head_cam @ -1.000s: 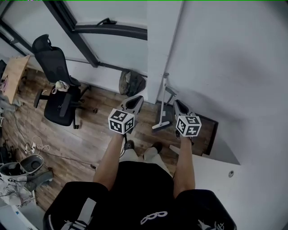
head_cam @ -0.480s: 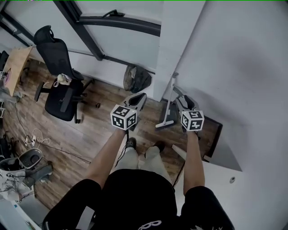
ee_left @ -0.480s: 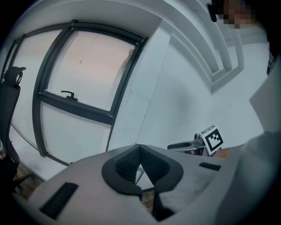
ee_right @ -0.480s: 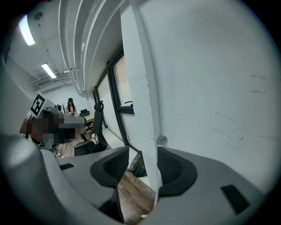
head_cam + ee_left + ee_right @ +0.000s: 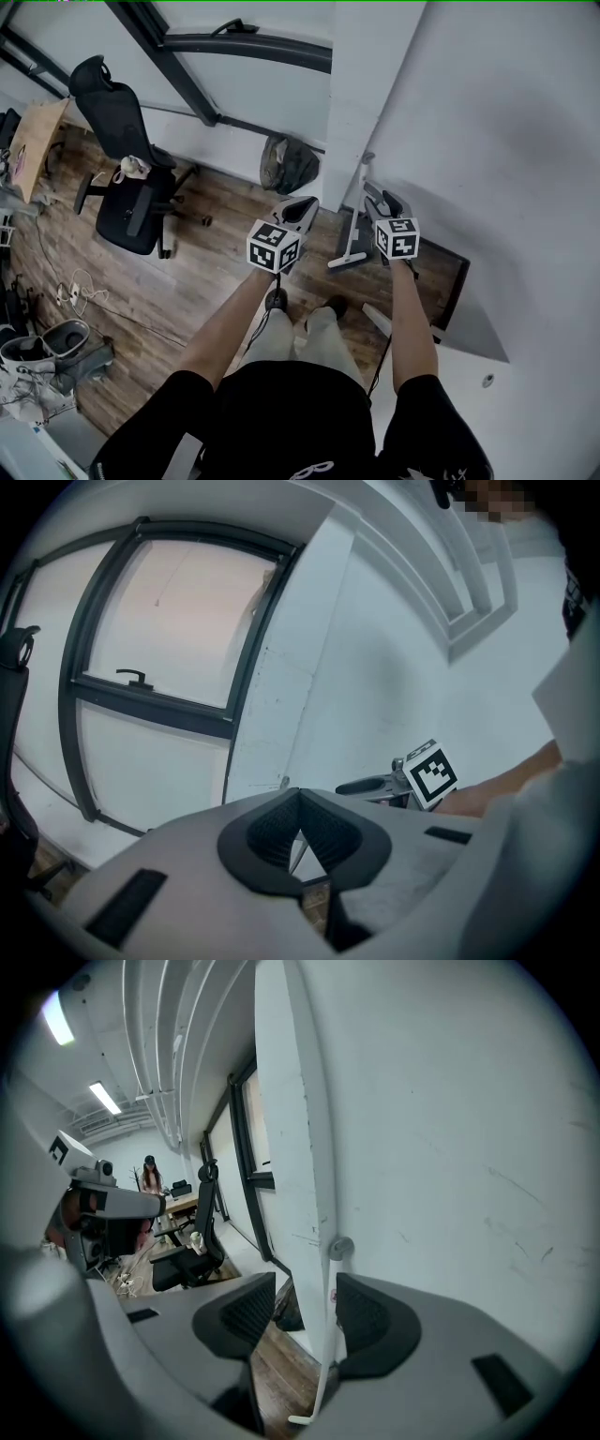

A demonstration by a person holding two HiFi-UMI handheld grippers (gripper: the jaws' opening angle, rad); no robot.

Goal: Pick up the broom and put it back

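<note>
The white broom (image 5: pixel 357 211) stands upright, leaning on the corner of the white pillar, its head (image 5: pixel 343 262) on the wooden floor. My right gripper (image 5: pixel 382 201) hangs just right of the handle, jaws open. In the right gripper view the broom handle (image 5: pixel 330 1321) shows through the gap of that gripper (image 5: pixel 305 1314), touching neither pad. My left gripper (image 5: pixel 305 208) is left of the broom, over the floor. Its jaws (image 5: pixel 300 803) are shut with nothing in them.
A black office chair (image 5: pixel 127 187) stands at the left by the window wall. A dark bag (image 5: pixel 289 165) lies at the pillar's foot. A dark board (image 5: pixel 452 281) leans at the right wall, next to a white tabletop (image 5: pixel 469 370). Cables and boxes (image 5: pixel 47 352) lie at the lower left.
Both grippers have sunk a little, and the left one has drifted right toward the pillar. The broom stays leaning in its corner.
</note>
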